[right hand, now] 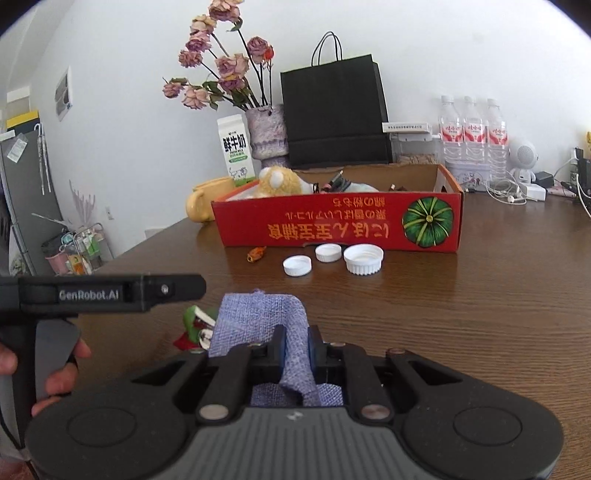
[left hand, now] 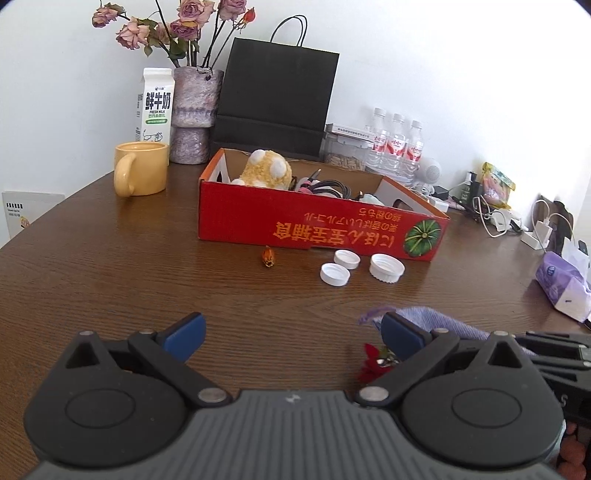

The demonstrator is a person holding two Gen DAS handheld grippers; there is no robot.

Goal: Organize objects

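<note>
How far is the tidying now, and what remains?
Done: a plush toy and cables lie in the red box. In hand: the right gripper is shut on a purple cloth; the left gripper is open, empty. Left: three white caps, a small orange item, a red-green item.

Flowers and milk at the wall

A vase of dried roses stands beside a milk carton, black bag and bottles, apparently water.
</note>
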